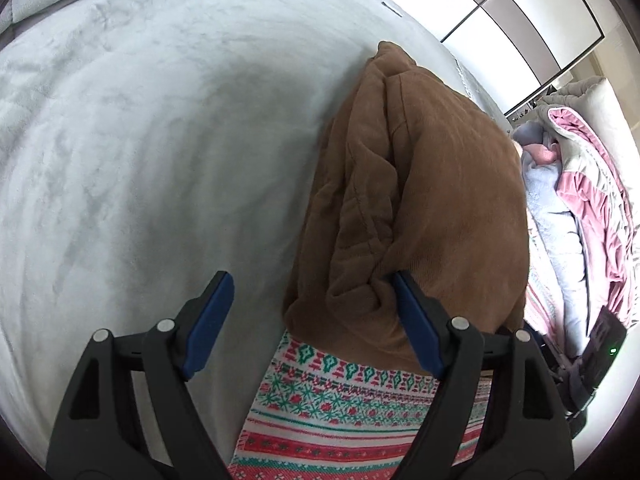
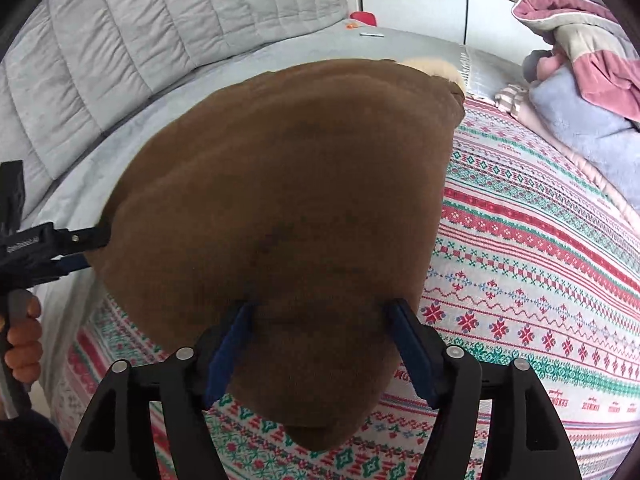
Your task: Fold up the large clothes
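A bulky brown garment (image 1: 440,200) lies folded in a thick bundle, partly on a patterned red, green and white blanket (image 1: 340,420) and partly on the grey bed cover (image 1: 140,160). My left gripper (image 1: 312,280) is open at the bundle's near left corner. Its right pad touches the fabric and its left pad is free over the grey cover. In the right wrist view the brown garment (image 2: 300,200) fills the middle. My right gripper (image 2: 320,308) stands wide with the bundle's near edge bulging between its fingers. The left gripper (image 2: 60,248) and the hand holding it appear at the left edge.
The patterned blanket (image 2: 540,260) spreads to the right. A heap of pink, grey and lilac clothes (image 2: 580,60) lies beyond it. A quilted grey duvet (image 2: 120,40) lies along the bed's far side. Pale wardrobe doors (image 1: 520,20) stand behind the bed.
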Demonstrator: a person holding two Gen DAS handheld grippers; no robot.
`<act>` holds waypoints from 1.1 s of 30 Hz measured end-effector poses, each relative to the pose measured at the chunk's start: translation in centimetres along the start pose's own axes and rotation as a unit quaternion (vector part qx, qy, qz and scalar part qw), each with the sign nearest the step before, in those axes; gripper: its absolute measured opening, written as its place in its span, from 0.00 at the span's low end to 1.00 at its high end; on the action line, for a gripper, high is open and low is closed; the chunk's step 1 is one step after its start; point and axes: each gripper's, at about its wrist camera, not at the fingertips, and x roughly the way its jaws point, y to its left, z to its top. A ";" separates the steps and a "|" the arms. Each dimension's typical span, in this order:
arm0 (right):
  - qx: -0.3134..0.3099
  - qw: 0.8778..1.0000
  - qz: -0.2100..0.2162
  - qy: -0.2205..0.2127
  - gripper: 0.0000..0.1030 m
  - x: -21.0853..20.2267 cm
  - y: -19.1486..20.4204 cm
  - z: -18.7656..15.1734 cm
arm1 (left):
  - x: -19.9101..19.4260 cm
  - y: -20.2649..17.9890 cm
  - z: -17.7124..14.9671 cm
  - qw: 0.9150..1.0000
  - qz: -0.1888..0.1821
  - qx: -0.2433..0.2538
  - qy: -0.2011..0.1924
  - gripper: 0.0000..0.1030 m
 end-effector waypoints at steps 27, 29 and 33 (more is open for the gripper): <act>0.126 0.988 0.082 -0.017 0.81 0.8 -3.3 -2.9 | 1.4 -3.0 -1.3 0.999 -0.015 0.032 0.011 0.72; 0.141 0.985 0.103 -0.013 0.83 1.0 -4.1 -3.0 | 1.5 -3.0 -1.4 0.999 -0.010 0.031 0.007 0.69; 0.182 0.969 0.169 -0.016 0.89 1.3 -6.2 -3.3 | 1.8 -2.6 -1.0 0.999 -0.024 0.016 0.016 0.70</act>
